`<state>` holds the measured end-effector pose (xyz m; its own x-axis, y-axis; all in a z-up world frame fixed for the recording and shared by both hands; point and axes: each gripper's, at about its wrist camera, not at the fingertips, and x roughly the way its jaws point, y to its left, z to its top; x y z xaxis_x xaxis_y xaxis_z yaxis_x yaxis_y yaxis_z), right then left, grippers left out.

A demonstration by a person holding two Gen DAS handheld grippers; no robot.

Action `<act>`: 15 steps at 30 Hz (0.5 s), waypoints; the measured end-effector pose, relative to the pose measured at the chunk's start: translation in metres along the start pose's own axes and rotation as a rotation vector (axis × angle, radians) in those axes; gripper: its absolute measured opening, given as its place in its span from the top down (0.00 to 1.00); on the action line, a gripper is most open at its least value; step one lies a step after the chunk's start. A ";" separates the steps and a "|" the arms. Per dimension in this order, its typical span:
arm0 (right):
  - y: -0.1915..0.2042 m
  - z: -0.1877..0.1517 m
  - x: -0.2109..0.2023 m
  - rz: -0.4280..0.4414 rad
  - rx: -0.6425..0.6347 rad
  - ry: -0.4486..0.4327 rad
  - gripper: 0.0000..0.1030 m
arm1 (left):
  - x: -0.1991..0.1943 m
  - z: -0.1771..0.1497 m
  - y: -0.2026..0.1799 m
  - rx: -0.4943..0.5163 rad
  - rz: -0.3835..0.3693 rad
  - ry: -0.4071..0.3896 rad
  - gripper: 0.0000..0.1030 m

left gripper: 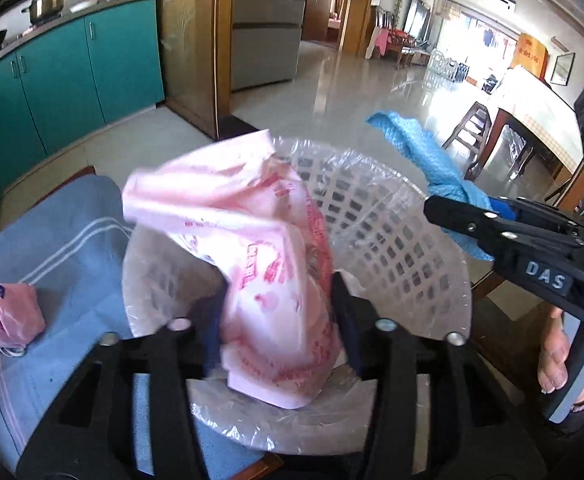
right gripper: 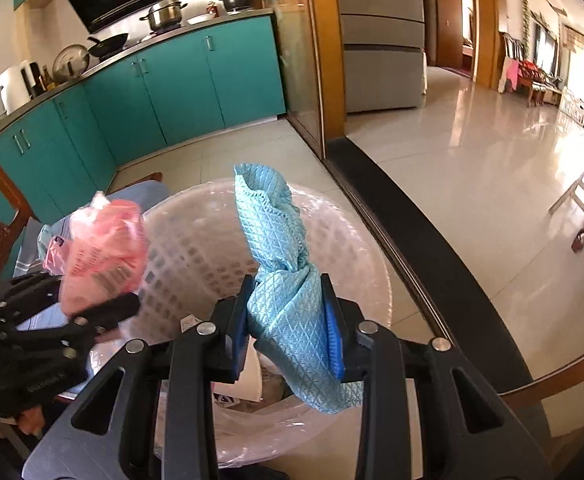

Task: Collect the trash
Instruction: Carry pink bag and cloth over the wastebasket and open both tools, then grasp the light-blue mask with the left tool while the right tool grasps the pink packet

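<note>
From the left wrist view, the left tongs (left gripper: 277, 304) are reaching over a white lattice plastic basket lined with clear film (left gripper: 392, 232), and a crumpled pink plastic bag with red print (left gripper: 267, 272) is standing up between the two fingers, right above the basket's opening. The bag is blurred, so I cannot tell whether the pads are pressing on it or merely flanking it. At the basket's right edge the right tongs (left gripper: 444, 208) are coming in from the side, clamping a light blue quilted cloth (left gripper: 420, 148) that is sticking up above the rim; a person's hand (left gripper: 564, 360) is wrapping the handle behind them. Left of the basket, a blue striped towel (left gripper: 63, 240) is covering the tabletop, with a small pink pouch (left gripper: 11, 312) lying on it. From the right wrist view, the right tongs (right gripper: 287, 308) are closing firmly on the blue cloth (right gripper: 275, 232), both pads pressing into its twisted middle, and the cloth is hanging over the inside of the basket (right gripper: 195, 248). At the basket's left rim the left tongs (right gripper: 91, 300) are standing with their fingers apart and the pink bag (right gripper: 99, 256) between them.
</note>
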<state>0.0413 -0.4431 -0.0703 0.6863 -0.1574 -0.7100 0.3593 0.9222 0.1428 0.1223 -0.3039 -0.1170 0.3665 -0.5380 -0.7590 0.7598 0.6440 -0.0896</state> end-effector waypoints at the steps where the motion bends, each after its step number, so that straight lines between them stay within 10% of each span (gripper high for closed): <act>1: 0.002 0.000 0.003 0.011 0.000 0.004 0.69 | 0.001 0.000 0.004 -0.012 0.000 -0.001 0.35; 15: 0.043 0.013 0.027 0.100 -0.009 0.052 0.32 | -0.067 -0.017 0.106 -0.238 0.330 -0.114 0.13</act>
<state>0.0837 -0.4121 -0.0740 0.6845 -0.0466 -0.7275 0.2851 0.9356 0.2084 0.1691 -0.1907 -0.0865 0.6368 -0.3297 -0.6970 0.4513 0.8923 -0.0097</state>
